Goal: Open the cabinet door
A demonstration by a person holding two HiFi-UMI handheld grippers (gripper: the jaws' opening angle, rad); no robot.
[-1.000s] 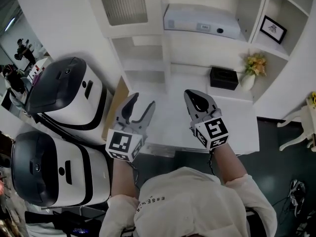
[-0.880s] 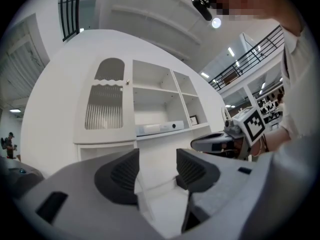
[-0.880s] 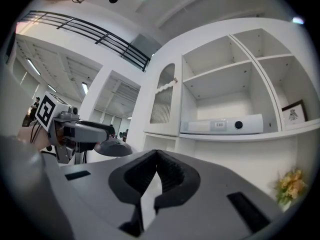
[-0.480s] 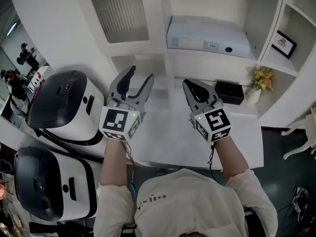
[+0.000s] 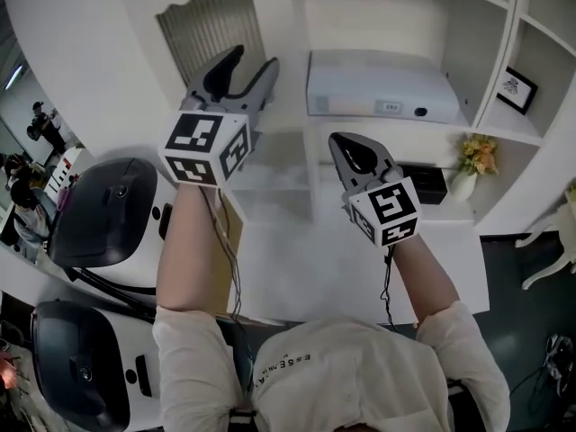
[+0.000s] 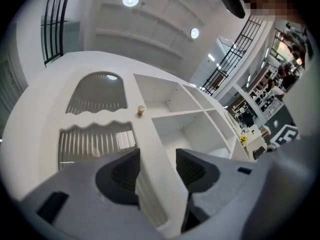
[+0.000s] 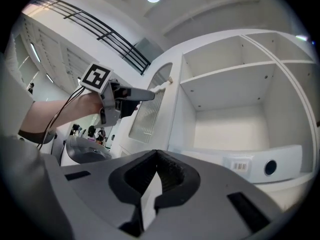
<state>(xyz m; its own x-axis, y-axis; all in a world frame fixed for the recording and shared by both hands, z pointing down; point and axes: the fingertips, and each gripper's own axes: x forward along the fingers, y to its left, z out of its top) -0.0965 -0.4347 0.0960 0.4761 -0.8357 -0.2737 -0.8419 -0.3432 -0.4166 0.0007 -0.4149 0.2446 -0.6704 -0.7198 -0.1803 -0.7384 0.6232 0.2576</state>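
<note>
- Right gripper (image 5: 349, 144) nearest, low over the white counter (image 5: 297, 259); in the right gripper view, jaws pressed together with nothing between.
- Left gripper (image 5: 253, 61) raised higher, jaws spread, aimed at the cabinet door (image 5: 211, 25) with its ribbed pane, left of the open shelves.
- Only in the left gripper view: the door's white knob-side edge between the parted jaws, small knob (image 6: 141, 111) further up; contact not clear.
- Only in the right gripper view: left gripper's tips just below that knob.
- Only in the head view, farther right: white box (image 5: 378, 84), black box (image 5: 423, 180), flower vase (image 5: 475, 160), framed picture (image 5: 520, 90).
</note>
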